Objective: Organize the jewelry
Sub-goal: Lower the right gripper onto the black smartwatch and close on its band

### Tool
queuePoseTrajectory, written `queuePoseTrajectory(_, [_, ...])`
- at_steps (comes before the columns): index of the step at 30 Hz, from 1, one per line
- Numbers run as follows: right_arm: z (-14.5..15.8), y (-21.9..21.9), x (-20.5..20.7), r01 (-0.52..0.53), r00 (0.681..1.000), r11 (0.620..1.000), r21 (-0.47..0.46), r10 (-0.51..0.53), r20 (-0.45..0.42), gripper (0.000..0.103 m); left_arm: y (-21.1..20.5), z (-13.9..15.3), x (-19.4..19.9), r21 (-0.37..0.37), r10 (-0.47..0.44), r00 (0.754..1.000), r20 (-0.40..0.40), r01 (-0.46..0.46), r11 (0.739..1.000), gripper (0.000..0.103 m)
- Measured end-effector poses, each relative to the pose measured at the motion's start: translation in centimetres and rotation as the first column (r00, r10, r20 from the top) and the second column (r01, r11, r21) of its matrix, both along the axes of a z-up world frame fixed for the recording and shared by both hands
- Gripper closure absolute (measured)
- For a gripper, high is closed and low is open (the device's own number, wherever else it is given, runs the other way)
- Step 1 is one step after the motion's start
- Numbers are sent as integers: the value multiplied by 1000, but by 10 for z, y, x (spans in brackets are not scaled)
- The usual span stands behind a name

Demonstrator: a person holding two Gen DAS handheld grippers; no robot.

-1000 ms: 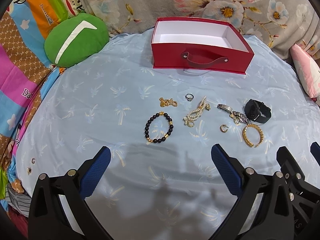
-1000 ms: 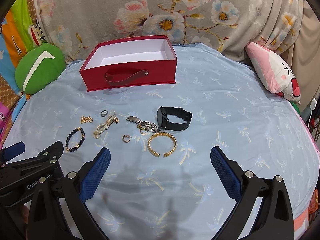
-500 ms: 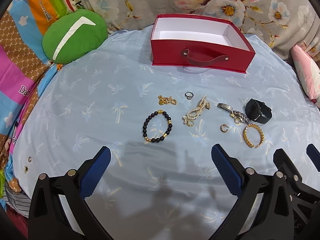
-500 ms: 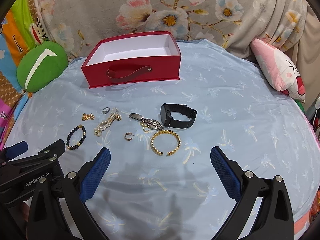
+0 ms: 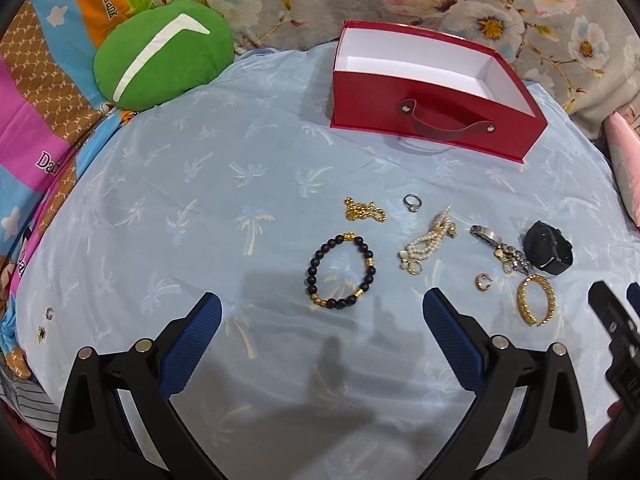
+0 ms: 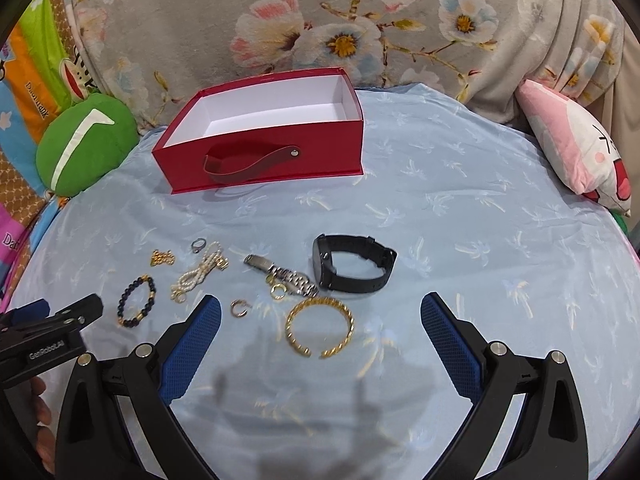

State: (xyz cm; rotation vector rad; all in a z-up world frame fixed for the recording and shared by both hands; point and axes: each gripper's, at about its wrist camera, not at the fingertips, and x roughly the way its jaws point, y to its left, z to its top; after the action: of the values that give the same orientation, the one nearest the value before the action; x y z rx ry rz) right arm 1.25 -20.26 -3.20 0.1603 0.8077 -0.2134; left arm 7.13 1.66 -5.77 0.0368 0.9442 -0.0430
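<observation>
An open red box (image 5: pixel 436 120) (image 6: pixel 264 152) with a white inside stands at the far side of the pale blue cloth. In front of it lie a black bead bracelet (image 5: pixel 342 270) (image 6: pixel 137 306), gold chain (image 5: pixel 364 211), ring (image 5: pixel 412 202), pearl strand (image 5: pixel 428 240) (image 6: pixel 200 270), silver watch band (image 6: pixel 282 272), small hoop (image 6: pixel 239 307), gold bangle (image 6: pixel 320 326) (image 5: pixel 536 305) and black watch (image 6: pixel 352 262) (image 5: pixel 548 247). My left gripper (image 5: pixel 320 316) is open just short of the bead bracelet. My right gripper (image 6: pixel 320 316) is open over the gold bangle. Neither holds anything.
A green cushion (image 5: pixel 160 56) lies at the far left and a pink plush pillow (image 6: pixel 576 152) at the right. A floral blanket (image 6: pixel 360 20) rises behind the box. Colourful bedding (image 5: pixel 36 120) borders the cloth on the left.
Both grippers have moved forward and lower toward the jewelry, which now looks larger and nearer. The jewelry and box have not moved. Both stay open.
</observation>
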Motion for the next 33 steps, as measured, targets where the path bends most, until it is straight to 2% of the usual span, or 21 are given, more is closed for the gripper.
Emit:
queuePoseTrajectory(10, [-36,-16,58,-59,995,998,32,61,-74,29,15,-26,26,-3,23,998,-55,-23,1000,5])
queuePoseTrajectory(19, [-57,-26,86,-60,990,996,72,68,-122,44,10,-34,36,-4,0,998,-69,0,1000,5])
queuePoseTrajectory(29, [-73,-30,92,-64,984,992,111,81,-159,91,-1,-37,44,-17,-25,997,-79,24,1000,5])
queuePoseTrajectory(33, [-73,-31,90,-61,986,991,118,78,-149,91,-7,-37,45,-16,-45,996,-75,44,999,5])
